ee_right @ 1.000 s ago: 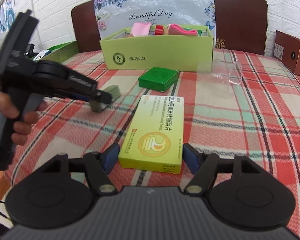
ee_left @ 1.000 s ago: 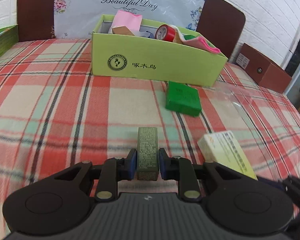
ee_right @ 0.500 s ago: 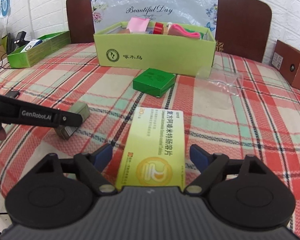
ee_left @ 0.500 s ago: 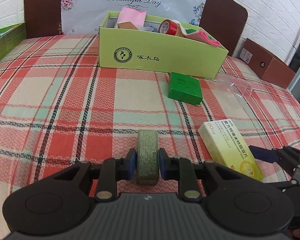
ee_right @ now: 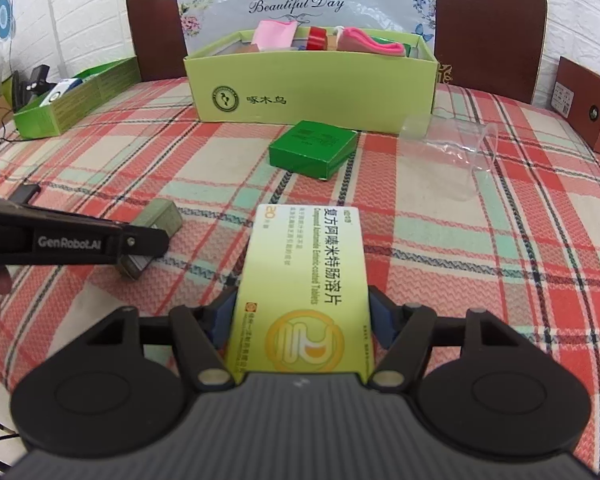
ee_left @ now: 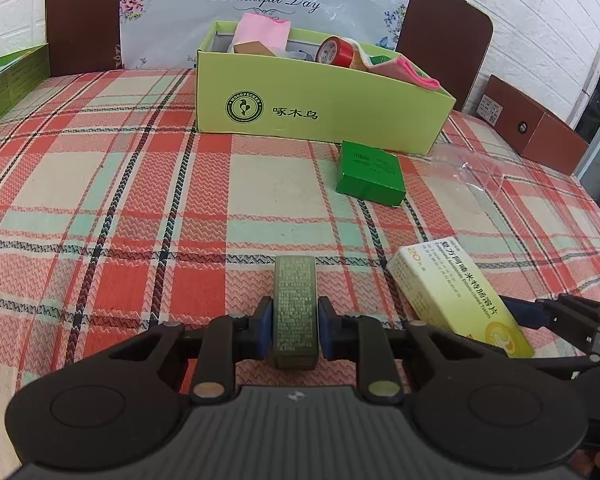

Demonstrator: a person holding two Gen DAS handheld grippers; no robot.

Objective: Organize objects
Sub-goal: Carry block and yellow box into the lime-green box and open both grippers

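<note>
My left gripper (ee_left: pixel 294 330) is shut on a small olive-green box (ee_left: pixel 294 304), held just above the plaid cloth; that box also shows in the right wrist view (ee_right: pixel 156 226) beside the left gripper's arm (ee_right: pixel 72 240). My right gripper (ee_right: pixel 302 320) is shut on a yellow-green medicine box (ee_right: pixel 304 284), which also shows in the left wrist view (ee_left: pixel 460 300). A flat dark-green box (ee_left: pixel 370 172) lies on the cloth before the light-green open box (ee_left: pixel 320 108), which holds pink items and a red tape roll (ee_left: pixel 336 50).
A crumpled clear plastic wrapper (ee_right: pixel 452 144) lies right of the dark-green box. A brown box (ee_left: pixel 536 128) sits at the far right, a green tray (ee_right: pixel 76 96) at the far left. A chair back and a floral bag stand behind the open box.
My right gripper has slid forward and closed its fingers onto the medicine box. My left gripper keeps its hold on the olive box and has shifted a little.
</note>
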